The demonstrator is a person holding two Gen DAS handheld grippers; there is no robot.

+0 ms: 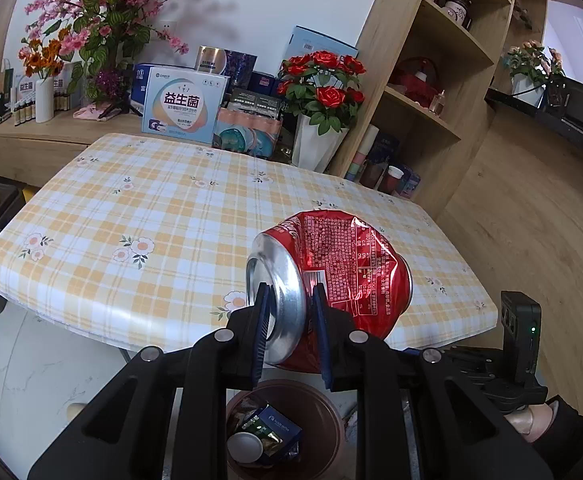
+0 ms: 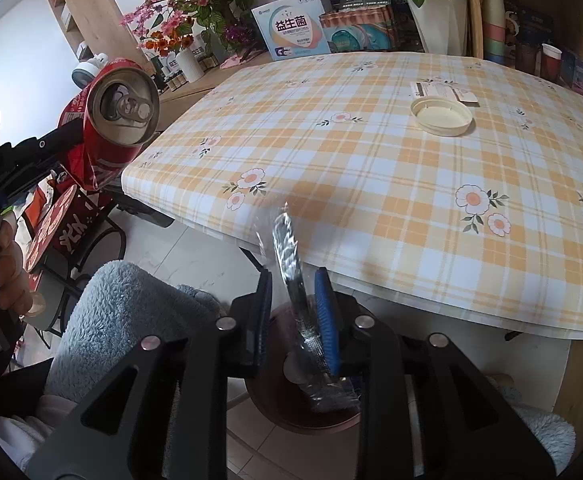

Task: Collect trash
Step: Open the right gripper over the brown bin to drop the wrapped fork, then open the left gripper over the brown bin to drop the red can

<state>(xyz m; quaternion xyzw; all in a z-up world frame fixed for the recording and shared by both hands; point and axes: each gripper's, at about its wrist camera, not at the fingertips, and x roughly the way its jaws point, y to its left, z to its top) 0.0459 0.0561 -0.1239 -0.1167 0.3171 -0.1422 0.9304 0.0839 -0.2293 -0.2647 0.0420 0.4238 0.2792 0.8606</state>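
My left gripper (image 1: pixel 289 300) is shut on a crushed red cola can (image 1: pixel 343 268), held in the air above a brown trash bin (image 1: pixel 327 412) that stands on the floor by the table edge. The can also shows in the right wrist view (image 2: pixel 111 120). The bin holds a paper cup and a blue packet (image 1: pixel 271 436). My right gripper (image 2: pixel 293 300) has its jaws parted; a clear and silver wrapper (image 2: pixel 291 256), blurred, lies against the right pad above the bin (image 2: pixel 287 412). A cream lid (image 2: pixel 441 115) and a white card (image 2: pixel 443 90) lie on the table.
The checked tablecloth table (image 2: pixel 371 184) fills the middle. Boxes (image 1: pixel 183 106), flower vases (image 1: pixel 319 148) and a wooden shelf (image 1: pixel 431 100) stand behind it. A blue fluffy sleeve (image 2: pixel 123 312) and a chair with red items (image 2: pixel 59 220) are at the left.
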